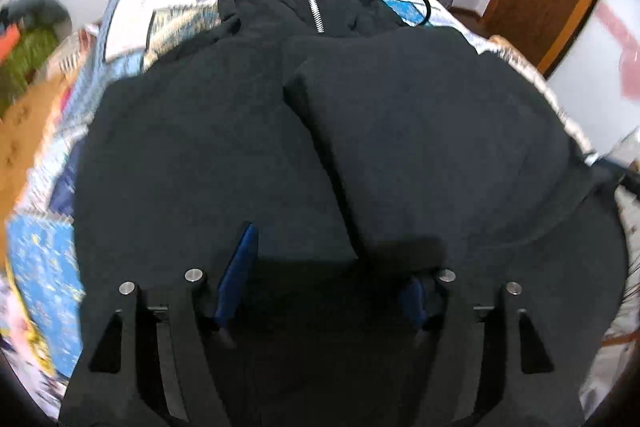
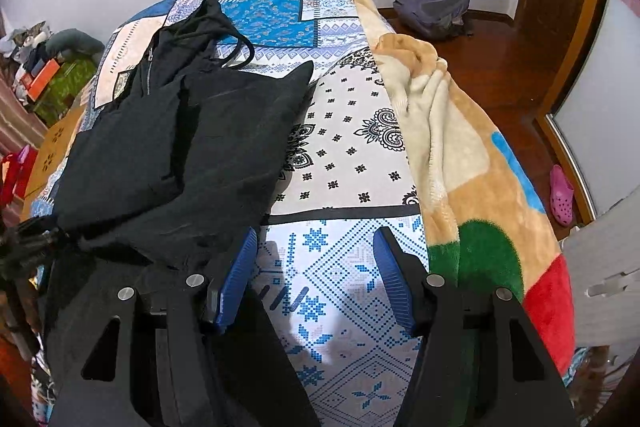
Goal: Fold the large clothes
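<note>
Black hoodie (image 2: pixel 192 131) on patterned bedspread (image 2: pixel 340 147).

Patterned blue-and-white bed (image 2: pixel 340 155), black hoodie (image 2: pixel 192 147) on its left, fleece blanket (image 2: pixel 460 147) along its right.

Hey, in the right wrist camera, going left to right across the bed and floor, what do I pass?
Orange box → black hoodie → patterned bedspread → fleece blanket → pink clog.
</note>
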